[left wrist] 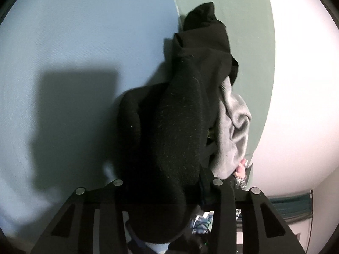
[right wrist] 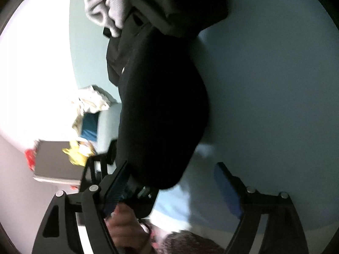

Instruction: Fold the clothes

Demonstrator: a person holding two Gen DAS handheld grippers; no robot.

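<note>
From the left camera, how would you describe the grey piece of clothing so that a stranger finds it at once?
Start at the pale blue surface and find the pile of clothes where it meets the green strip. A big black garment fills the middle of the pile. The grey garment is the crumpled one pressed against its right side, the only light, deeply creased cloth among dark ones.

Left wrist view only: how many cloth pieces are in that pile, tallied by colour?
Black: 2, a black fuzzy piece in front and a smoother black garment behind it; the dark may hide more.
Grey: 1, a grey garment at the right of the pile.
Total: 3
</note>
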